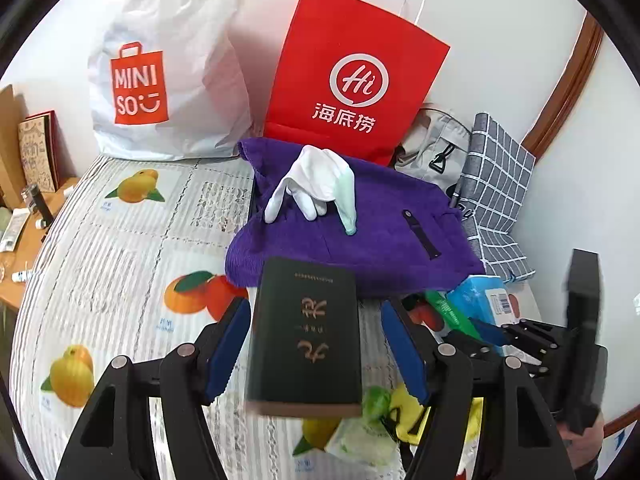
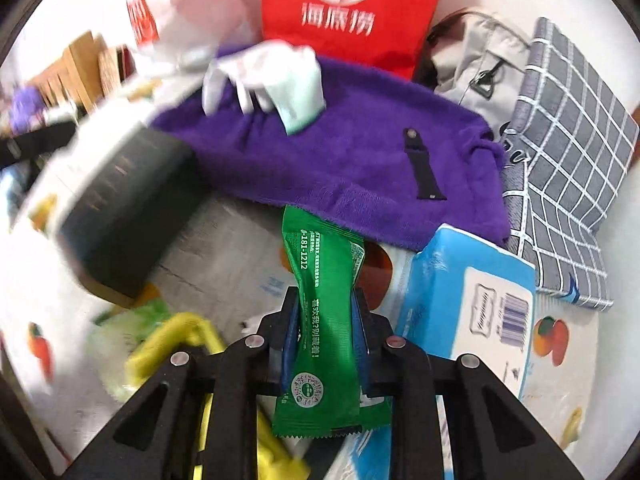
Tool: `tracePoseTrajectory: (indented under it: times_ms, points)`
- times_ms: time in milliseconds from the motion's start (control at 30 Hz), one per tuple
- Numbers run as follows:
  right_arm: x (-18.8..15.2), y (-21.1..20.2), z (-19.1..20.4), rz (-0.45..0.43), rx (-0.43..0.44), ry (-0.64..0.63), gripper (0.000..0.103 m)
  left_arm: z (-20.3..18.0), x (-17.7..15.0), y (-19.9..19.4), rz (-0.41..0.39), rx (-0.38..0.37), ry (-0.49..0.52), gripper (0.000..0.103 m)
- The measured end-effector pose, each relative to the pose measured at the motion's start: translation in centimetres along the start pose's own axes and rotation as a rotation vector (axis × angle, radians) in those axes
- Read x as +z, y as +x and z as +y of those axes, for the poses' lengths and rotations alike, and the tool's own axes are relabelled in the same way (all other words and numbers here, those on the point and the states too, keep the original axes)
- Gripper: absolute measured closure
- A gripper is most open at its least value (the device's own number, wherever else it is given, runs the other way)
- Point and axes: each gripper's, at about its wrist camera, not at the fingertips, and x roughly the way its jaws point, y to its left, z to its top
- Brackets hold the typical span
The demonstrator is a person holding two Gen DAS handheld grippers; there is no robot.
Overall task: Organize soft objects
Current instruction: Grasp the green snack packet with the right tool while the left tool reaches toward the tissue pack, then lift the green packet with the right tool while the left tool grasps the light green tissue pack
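Right gripper (image 2: 325,344) clamped on a green sachet (image 2: 322,320), pinched at its waist between the blue pads, top end pointing toward the purple towel (image 2: 360,160). Just right of the sachet, a blue tissue pack (image 2: 472,300); beyond it, a grey checked cloth (image 2: 568,168).

Left gripper (image 1: 316,344) holding a dark green book (image 1: 306,340) upright between blue pads set wide against its sides, above the fruit-print bed cover (image 1: 120,260). Ahead, same purple towel (image 1: 360,224) spread flat, white gloves (image 1: 316,188) lying on top. Behind, red paper bag (image 1: 352,76) and white Miniso bag (image 1: 160,64) against the wall.
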Motion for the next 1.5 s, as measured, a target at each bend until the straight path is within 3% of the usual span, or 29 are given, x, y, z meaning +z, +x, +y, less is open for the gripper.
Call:
tracePoseTrajectory:
  times_ms: [100,333,600,867,1100,1333,1500]
  points:
    - [-0.7,-2.3,-0.4,-0.052,0.06,0.047,0.079,-0.2,-1.0,-0.9,0.006,0.009,-0.008,0.037]
    - [-3.8,-6.8,-1.3,-0.125,0.106,0.108,0.079,-1.5,-4.0,-2.1,0.045,0.042,0.022,0.037]
    - [-9.8,-9.9,-3.2,-0.149,0.098,0.164,0.079,-3.4,-7.8,-2.3,0.096,0.061,0.069,0.037]
    - [-15.9,-8.1,-5.0,-0.103,0.062,0.206,0.079,-3.6,-12.0,0.2,0.184,0.108,0.091,0.036]
    - [-18.2,-5.5,-6.0,-0.067,0.071,0.217,0.078,-4.7,-12.9,1.2,0.188,0.135,0.186,0.029]
    - [-19.1,-4.7,-6.0,-0.087,0.087,0.209,0.067,-5.2,-13.5,3.1,0.185,0.132,0.237,0.027]
    - [-20.1,-5.5,-6.5,-0.137,0.077,0.218,0.044,-5.3,-13.5,3.2,0.118,0.122,0.29,0.027]
